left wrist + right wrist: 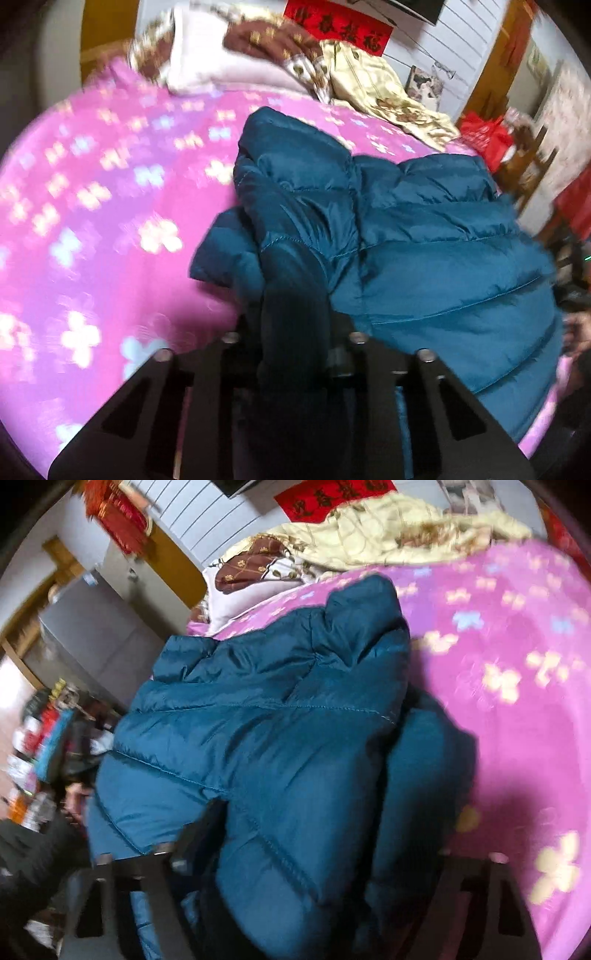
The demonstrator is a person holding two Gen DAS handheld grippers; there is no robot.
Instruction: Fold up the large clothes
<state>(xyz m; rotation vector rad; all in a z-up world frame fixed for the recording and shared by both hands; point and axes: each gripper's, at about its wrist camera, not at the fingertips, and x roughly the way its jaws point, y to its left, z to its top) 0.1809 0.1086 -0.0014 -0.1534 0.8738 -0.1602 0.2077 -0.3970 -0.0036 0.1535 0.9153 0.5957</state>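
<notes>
Writing: a red banner [341, 27] on the white wall behind the bed carries dark characters, too blurred to read; it also shows along the top edge of the right wrist view [332, 494].
Labels on the garment: none can be made out on the blue puffer jacket [424, 236].
Containers: a red bag [484, 136] stands beyond the far corner of the bed; what is in it cannot be told.
Jacket, place: it lies on the pink flowered bedspread [92, 206], bunched, with one quilted layer folded over another [266, 716].
Bedding behind: a pale pillow [214, 62] and a cream flowered quilt [380, 85] lie heaped at the head of the bed.
Left tongs [291, 332]: drawn close together, clamped on a dark fold of the jacket that rises between the fingers.
Right tongs [314, 853]: a thick roll of the jacket fills the gap between the two fingers; whether the pads press on it cannot be told.
Sharpness: both views are smeared, the bedspread's flowers most of all.
</notes>
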